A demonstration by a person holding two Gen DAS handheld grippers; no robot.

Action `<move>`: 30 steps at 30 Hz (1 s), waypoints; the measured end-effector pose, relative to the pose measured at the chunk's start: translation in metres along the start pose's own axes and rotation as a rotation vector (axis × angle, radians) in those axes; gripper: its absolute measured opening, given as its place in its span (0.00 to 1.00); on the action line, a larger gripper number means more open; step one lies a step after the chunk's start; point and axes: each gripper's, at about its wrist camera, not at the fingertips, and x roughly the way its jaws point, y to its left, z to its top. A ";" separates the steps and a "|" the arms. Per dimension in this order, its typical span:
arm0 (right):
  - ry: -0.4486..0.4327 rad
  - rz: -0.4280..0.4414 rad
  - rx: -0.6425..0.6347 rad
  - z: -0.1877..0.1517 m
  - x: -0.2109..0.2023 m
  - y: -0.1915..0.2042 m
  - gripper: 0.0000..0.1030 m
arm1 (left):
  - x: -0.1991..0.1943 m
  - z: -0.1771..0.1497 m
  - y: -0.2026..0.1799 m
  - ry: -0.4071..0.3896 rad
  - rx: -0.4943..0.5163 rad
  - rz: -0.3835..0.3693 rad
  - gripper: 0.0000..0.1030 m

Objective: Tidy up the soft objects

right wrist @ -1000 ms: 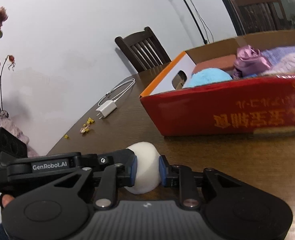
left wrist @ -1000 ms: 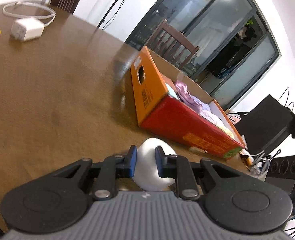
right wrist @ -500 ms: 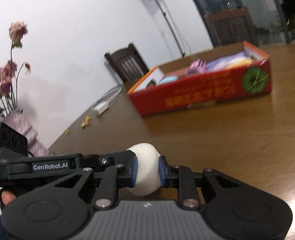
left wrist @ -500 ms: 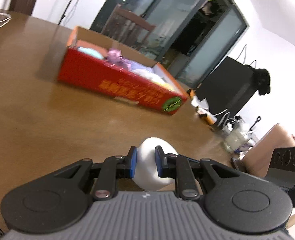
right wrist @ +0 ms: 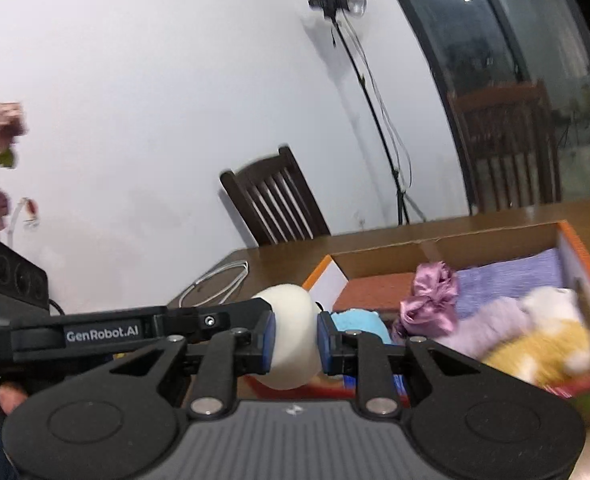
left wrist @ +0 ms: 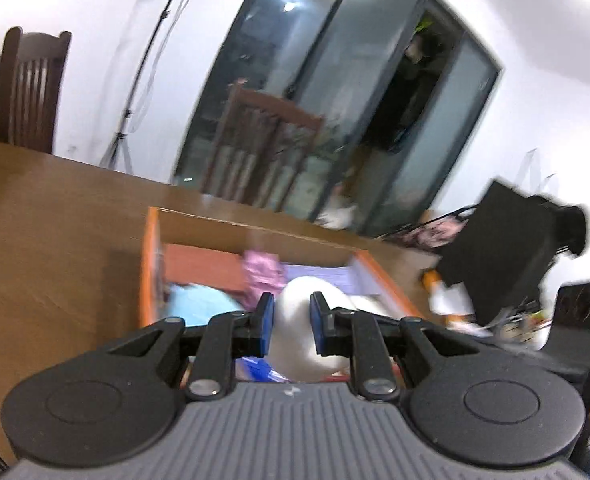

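A white soft ball [left wrist: 307, 290] is pinched from two sides. My left gripper [left wrist: 292, 316] is shut on it, and my right gripper [right wrist: 295, 336] is shut on the same ball [right wrist: 287, 304]. The left gripper's black body [right wrist: 103, 334] reaches in from the left in the right wrist view. The ball hangs over the near left part of an open orange and red cardboard box [left wrist: 151, 248]. The box [right wrist: 575, 248] holds a light blue plush [right wrist: 359, 320], a pink satin bundle [right wrist: 431, 300], purple cloth [right wrist: 527, 276] and a yellow and white plush [right wrist: 543, 336].
The box stands on a brown wooden table [left wrist: 55, 240]. A white cable [right wrist: 215, 280] lies left of it. Dark wooden chairs [right wrist: 275, 208] and a light stand [right wrist: 375, 100] line the wall by glass doors [left wrist: 335, 100]. Black equipment [left wrist: 503, 252] crowds the right. A hand [right wrist: 7, 396] holds the left gripper.
Both grippers rose with the white ball from low over the table beside the box to above its open top. The grip on the ball stayed the same.
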 end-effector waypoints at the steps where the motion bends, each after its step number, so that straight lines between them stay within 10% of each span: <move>1: 0.020 -0.001 0.007 0.002 0.015 -0.003 0.21 | 0.010 0.002 0.005 0.022 0.010 0.029 0.19; 10: 0.299 0.006 0.098 -0.018 0.112 -0.041 0.21 | 0.056 -0.018 0.010 0.107 0.282 0.292 0.15; 16: 0.303 -0.033 0.110 -0.015 0.106 -0.040 0.25 | 0.057 -0.021 0.010 0.108 0.303 0.272 0.17; 21: 0.257 -0.072 0.051 -0.010 0.084 -0.035 0.61 | 0.065 -0.017 0.013 0.111 0.318 0.260 0.20; 23: 0.234 -0.097 0.036 -0.002 0.073 -0.034 0.61 | 0.061 -0.016 0.008 0.103 0.319 0.274 0.38; 30: 0.121 -0.178 -0.009 0.021 0.007 -0.039 0.71 | 0.010 0.001 -0.017 0.010 0.301 0.249 0.52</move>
